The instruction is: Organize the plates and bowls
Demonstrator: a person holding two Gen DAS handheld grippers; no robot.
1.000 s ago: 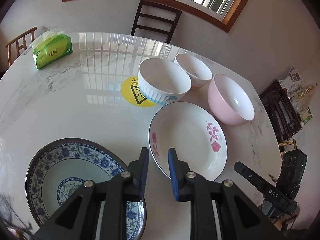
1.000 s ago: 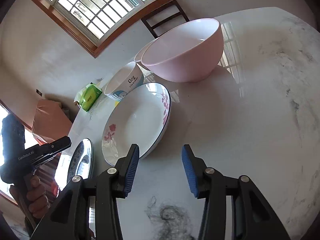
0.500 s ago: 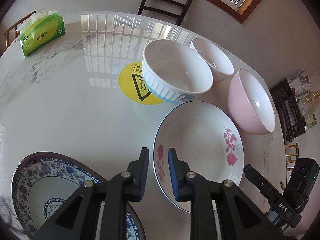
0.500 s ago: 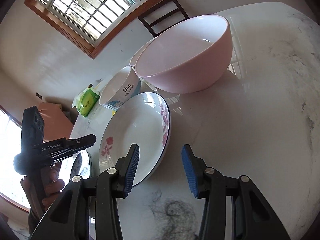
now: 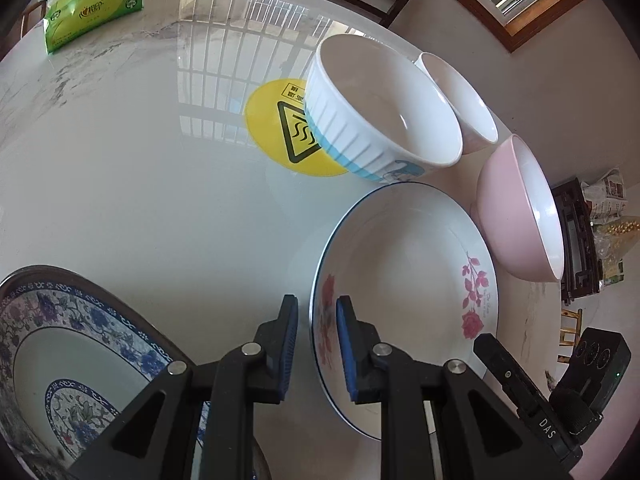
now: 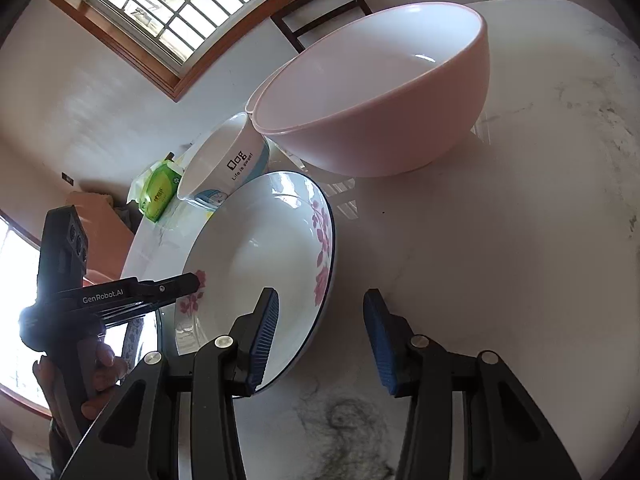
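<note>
Straddling the near rim of the rose-patterned plate (image 5: pixel 404 292) lying on the marble surface (image 5: pixel 160 184), left claw (image 5: pixel 317 344) and right claw (image 6: pixel 318 336) stand parted, empty, presumably to lift it.

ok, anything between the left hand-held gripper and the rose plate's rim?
Nothing visible. The left hand-held gripper is at the near rim of the rose plate, jaws slightly apart and straddling its edge. Only bare table around it.
</note>
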